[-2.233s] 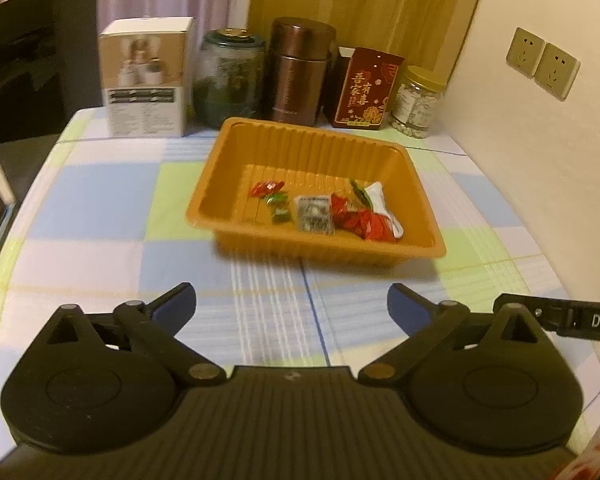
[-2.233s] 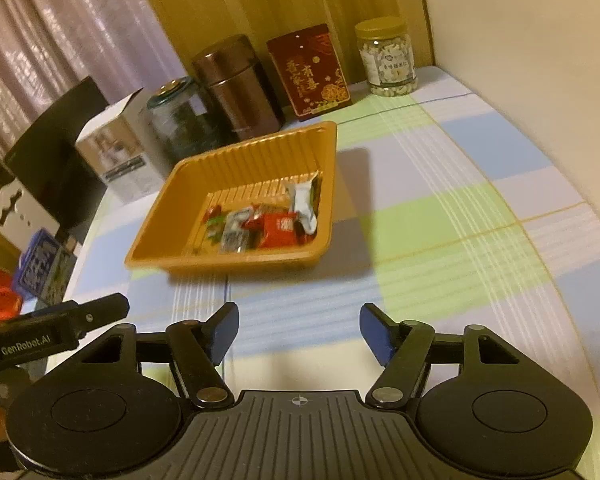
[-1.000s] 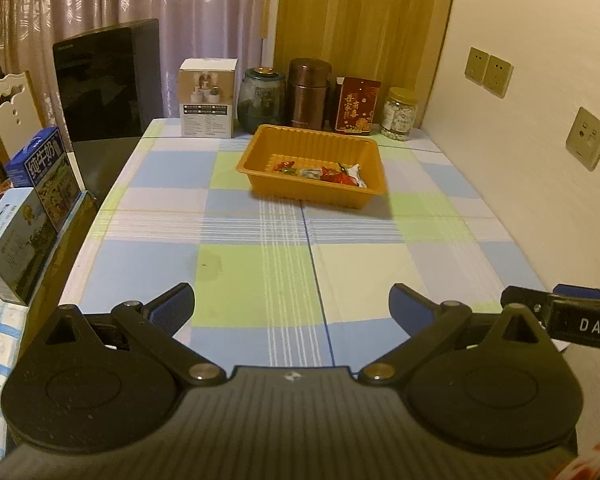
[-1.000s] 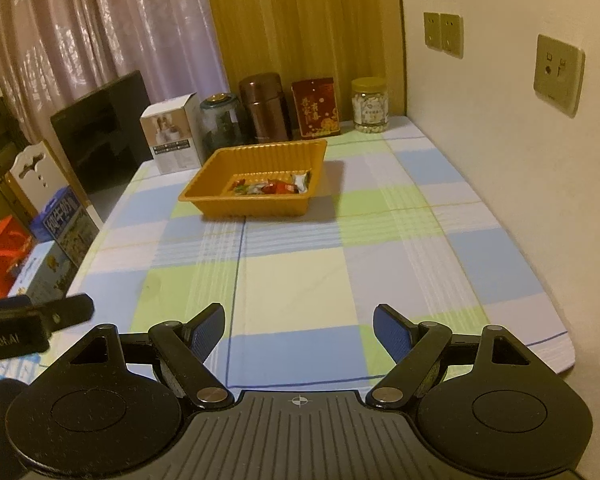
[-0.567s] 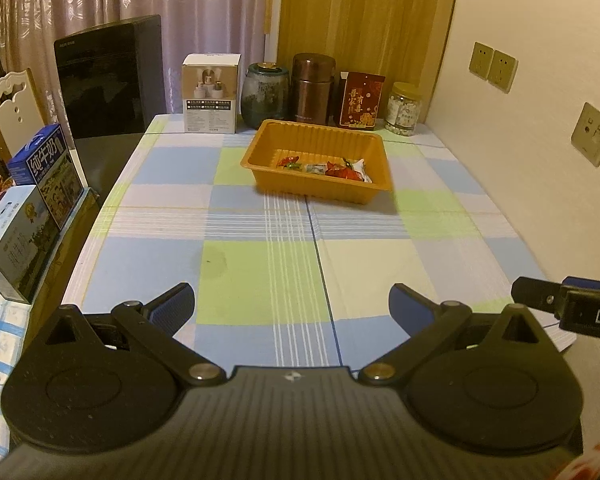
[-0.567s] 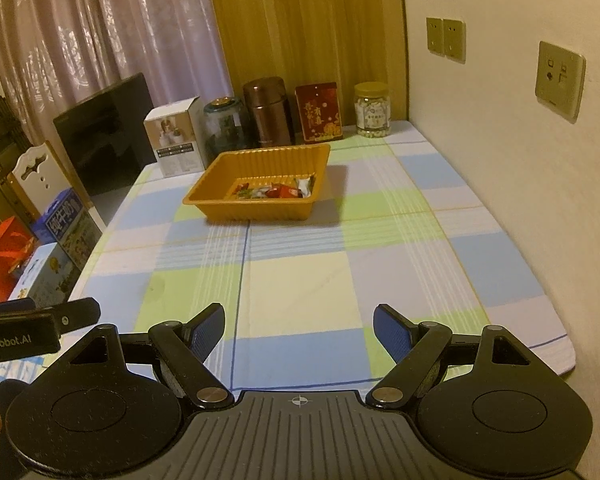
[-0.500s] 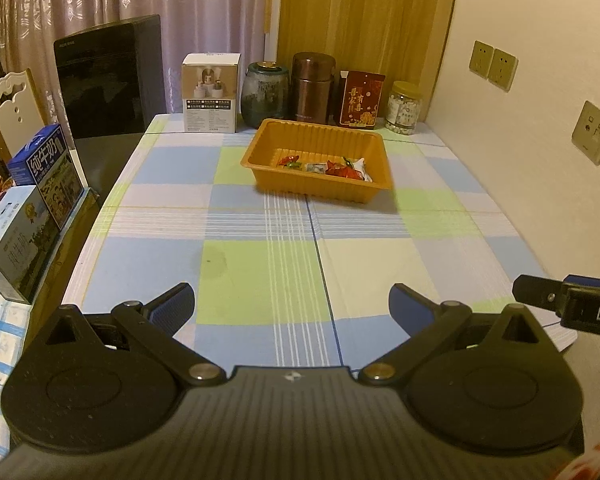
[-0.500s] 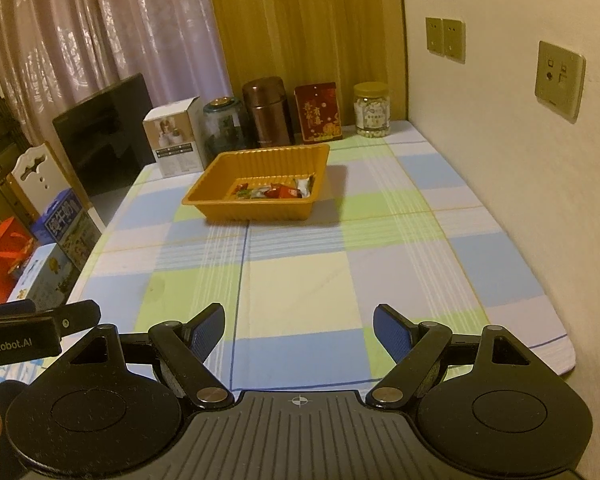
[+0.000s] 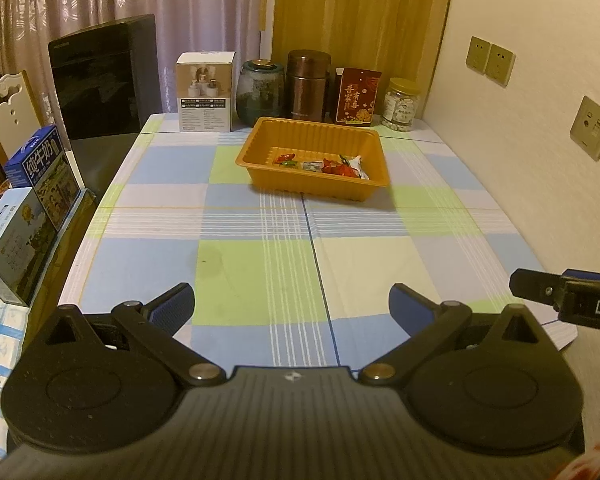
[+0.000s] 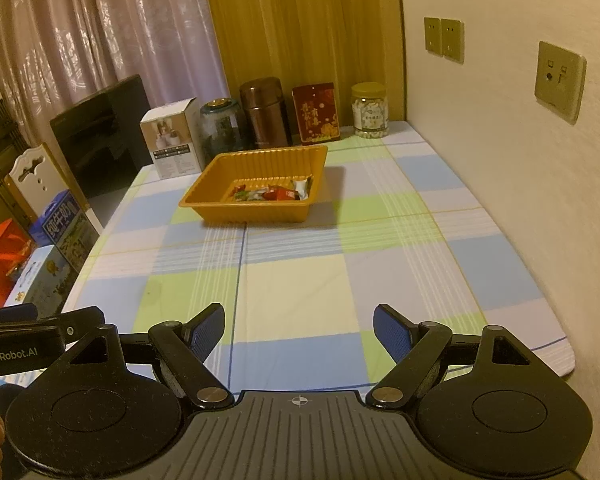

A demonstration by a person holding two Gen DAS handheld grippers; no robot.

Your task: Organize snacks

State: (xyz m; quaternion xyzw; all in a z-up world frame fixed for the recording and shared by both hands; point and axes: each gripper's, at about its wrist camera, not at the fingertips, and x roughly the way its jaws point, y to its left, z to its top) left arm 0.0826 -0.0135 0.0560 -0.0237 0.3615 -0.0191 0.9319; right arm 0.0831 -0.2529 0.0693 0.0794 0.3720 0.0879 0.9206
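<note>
An orange tray [image 9: 268,136] [image 10: 208,184] sits toward the far end of the checked table, with several wrapped snacks [image 9: 324,166] [image 10: 272,193] lying in its near part. My left gripper [image 9: 291,307] hovers over the table's near edge, far from the tray, open with nothing between its blue pads. My right gripper [image 10: 299,328] also hangs over the near edge, open and empty. Each gripper's body shows at the side of the other's view.
Along the table's far edge stand a white box [image 9: 205,97], a dark glass jar [image 9: 259,94], a brown canister [image 9: 308,86], a red packet [image 9: 356,97] and a jar of white pieces [image 9: 399,105]. Milk cartons [image 9: 40,176] and a chair lie left. A wall runs along the right.
Both grippers have pulled far back from the tray to the table's near edge since the earliest frames. Over the last half second nothing has shifted.
</note>
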